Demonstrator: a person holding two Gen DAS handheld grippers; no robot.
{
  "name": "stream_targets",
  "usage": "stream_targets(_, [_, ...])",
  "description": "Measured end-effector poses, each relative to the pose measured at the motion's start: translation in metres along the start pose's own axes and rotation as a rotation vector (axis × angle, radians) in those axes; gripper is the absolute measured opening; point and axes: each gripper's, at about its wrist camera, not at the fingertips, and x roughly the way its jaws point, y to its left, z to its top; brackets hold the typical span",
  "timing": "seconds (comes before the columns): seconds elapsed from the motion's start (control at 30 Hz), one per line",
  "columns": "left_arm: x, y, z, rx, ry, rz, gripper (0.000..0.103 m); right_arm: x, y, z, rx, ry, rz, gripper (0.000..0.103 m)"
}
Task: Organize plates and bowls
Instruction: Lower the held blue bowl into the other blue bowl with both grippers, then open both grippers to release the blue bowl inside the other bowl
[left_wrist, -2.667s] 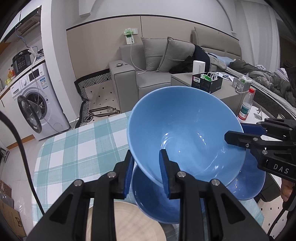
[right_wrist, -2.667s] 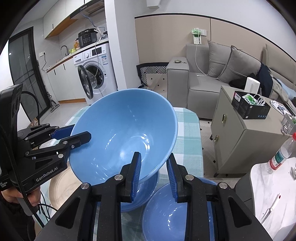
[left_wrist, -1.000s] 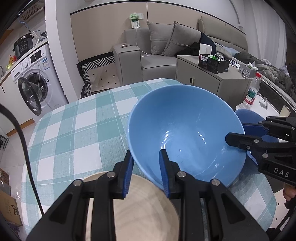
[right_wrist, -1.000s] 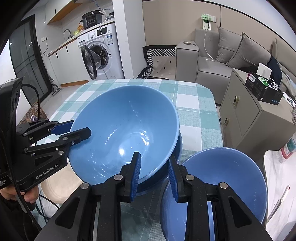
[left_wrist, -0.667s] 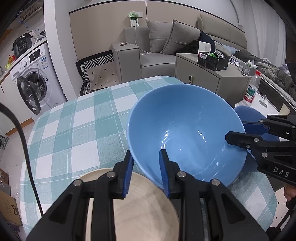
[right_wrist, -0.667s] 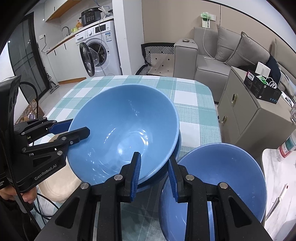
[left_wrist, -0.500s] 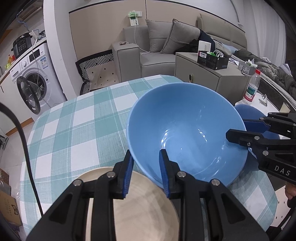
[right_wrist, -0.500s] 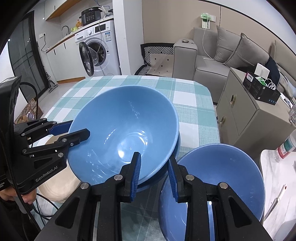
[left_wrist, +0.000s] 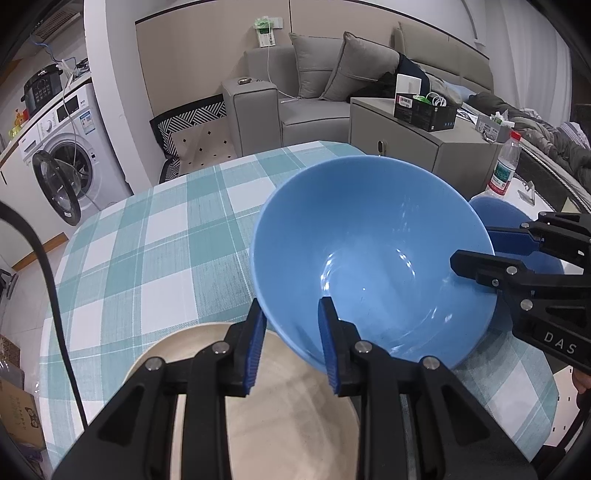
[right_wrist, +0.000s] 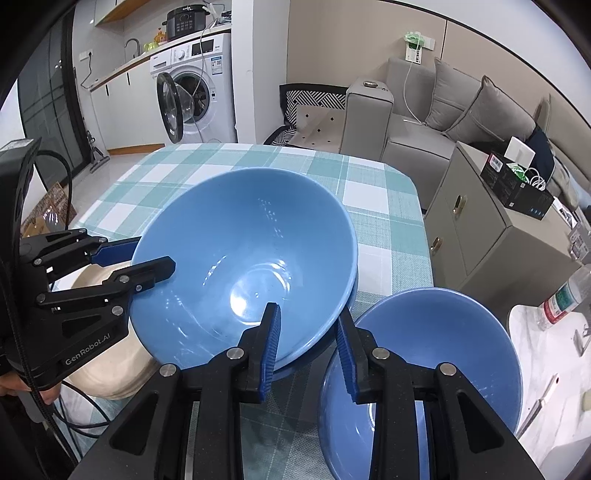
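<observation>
Blue glazed bowl (left_wrist: 373, 258) sits tilted over the near part of the checked counter (left_wrist: 155, 251), its rim pinched on opposite sides: the left tool (left_wrist: 291, 345) clamps the edge nearest the beige plate (left_wrist: 280, 413), the right tool (right_wrist: 306, 345) clamps the edge beside a second blue bowl (right_wrist: 436, 354). Another blue dish shows just under it. Beyond it the cloth lies bare to the far edge

Glossy glazed blue bowl (left_wrist: 369, 258) at centre; matt cream plate (left_wrist: 288, 413) lower left; woven checked cloth (left_wrist: 147, 251) covers the counter.
</observation>
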Motion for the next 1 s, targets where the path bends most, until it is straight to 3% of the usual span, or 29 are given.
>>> stream_targets(0.3, [0.001,-0.003,-0.003,0.020,0.009,0.015,0.027,0.001,0.011,-0.003,-0.048,0.001,-0.051,0.032])
stream_targets(0.5, [0.001,-0.003,-0.003,0.022,0.013,0.011,0.029,0.003,0.016,-0.004,-0.070,-0.002,-0.064,0.039])
stream_targets(0.7, [0.002,-0.004,-0.003,0.028,0.022,0.014,0.034,0.003,0.016,-0.004,-0.073,-0.003,-0.059,0.042])
stream_targets(1.0, [0.001,-0.009,-0.003,0.055,0.016,0.002,0.052,0.003,0.012,-0.005,-0.053,-0.005,-0.034,0.053])
